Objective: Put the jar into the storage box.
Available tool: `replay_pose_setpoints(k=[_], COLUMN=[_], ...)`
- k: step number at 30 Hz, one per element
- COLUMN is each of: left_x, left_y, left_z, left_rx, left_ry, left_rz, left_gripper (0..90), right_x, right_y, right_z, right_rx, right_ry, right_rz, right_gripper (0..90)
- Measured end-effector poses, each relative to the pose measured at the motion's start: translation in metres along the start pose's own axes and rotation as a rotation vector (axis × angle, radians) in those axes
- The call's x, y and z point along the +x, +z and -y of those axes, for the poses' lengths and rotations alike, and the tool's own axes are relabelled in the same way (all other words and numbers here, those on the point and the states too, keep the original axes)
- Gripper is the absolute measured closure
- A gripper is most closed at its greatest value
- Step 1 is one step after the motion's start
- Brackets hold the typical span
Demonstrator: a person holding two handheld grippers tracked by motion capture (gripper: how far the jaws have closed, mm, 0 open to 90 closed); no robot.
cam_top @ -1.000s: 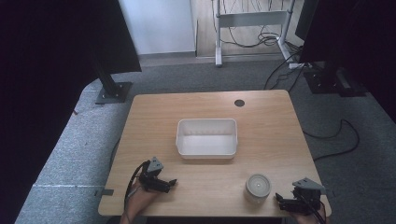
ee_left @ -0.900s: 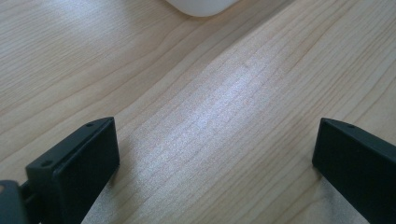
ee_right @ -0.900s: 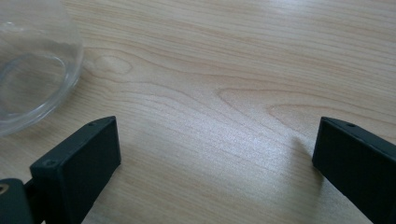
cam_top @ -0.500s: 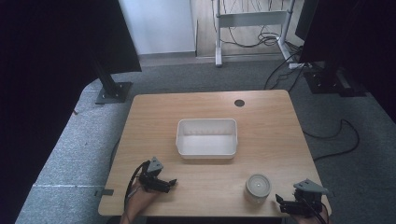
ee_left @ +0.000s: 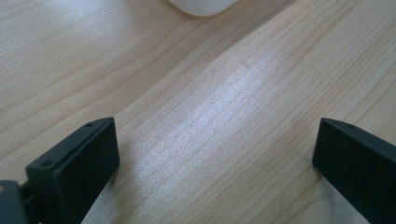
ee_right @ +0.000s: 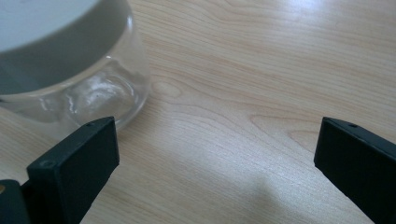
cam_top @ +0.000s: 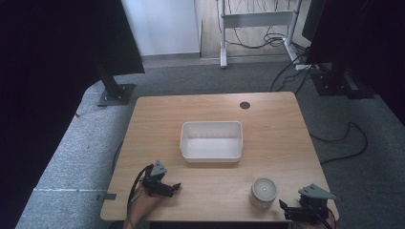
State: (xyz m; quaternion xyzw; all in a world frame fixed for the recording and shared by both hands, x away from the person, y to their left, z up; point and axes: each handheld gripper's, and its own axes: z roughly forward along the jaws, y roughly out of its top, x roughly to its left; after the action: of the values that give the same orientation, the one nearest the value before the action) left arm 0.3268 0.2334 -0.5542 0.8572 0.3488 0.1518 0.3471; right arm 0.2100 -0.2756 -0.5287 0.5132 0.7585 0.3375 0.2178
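High view: our left gripper and right gripper gape wide, empty, at the table's near corners (nothing begun); jar beside the right, tub mid-table.

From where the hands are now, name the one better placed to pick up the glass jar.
Right. The right tool sits open just beside the jar at the table's near right; the jar shows close by its jaws in the right gripper view. The left tool is across the table, facing bare wood.
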Motion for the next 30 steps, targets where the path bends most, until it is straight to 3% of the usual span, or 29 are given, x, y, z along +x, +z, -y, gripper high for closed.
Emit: replay_pose_setpoints(k=[14,30], left_x=[0.0,0.0], left_y=[0.0,0.0], left_z=[0.0,0.0], left_rx=[0.0,0.0], left_ry=[-0.001,-0.003], left_rz=[-0.001,-0.003], left_gripper=[0.3,0.3], right_x=[0.013,0.034], right_y=[-0.008,-0.01], right_z=[-0.004,-0.012], right_rx=[-0.022,-0.056], right_ry=[-0.044,-0.107], right_rz=[-0.03,-0.116], right_gripper=[0.1,0.0])
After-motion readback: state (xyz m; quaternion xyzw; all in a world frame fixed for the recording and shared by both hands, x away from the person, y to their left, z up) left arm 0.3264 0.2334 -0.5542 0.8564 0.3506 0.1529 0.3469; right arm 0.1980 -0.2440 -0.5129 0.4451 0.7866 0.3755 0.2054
